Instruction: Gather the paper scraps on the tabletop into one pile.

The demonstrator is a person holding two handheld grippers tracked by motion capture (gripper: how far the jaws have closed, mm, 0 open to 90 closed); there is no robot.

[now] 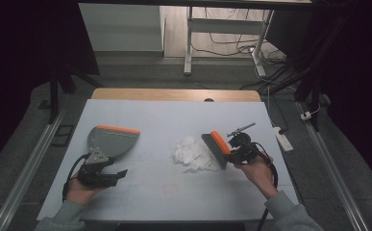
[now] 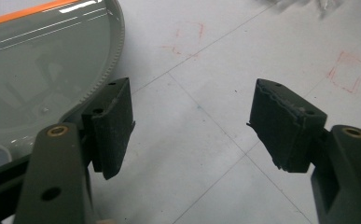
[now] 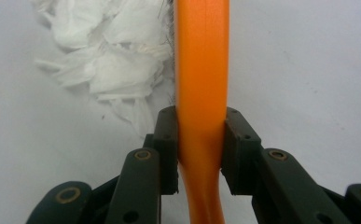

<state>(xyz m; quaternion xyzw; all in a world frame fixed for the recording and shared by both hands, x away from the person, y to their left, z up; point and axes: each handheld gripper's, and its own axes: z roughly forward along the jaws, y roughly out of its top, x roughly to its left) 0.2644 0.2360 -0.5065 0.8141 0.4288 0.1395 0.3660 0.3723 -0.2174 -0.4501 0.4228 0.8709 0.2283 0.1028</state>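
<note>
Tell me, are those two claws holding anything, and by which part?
The right claw grips the brush by its orange handle, bristles against the paper scraps. The left claw is open and holds nothing, beside the dustpan.

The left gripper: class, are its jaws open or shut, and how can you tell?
Open. In the left gripper view, the left gripper has bare table between its two pads, which hold nothing; the dustpan lies beside it.

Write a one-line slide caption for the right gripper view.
Right claw shut on the brush's orange handle, its bristles against a pile of torn white paper scraps on the white table.
</note>
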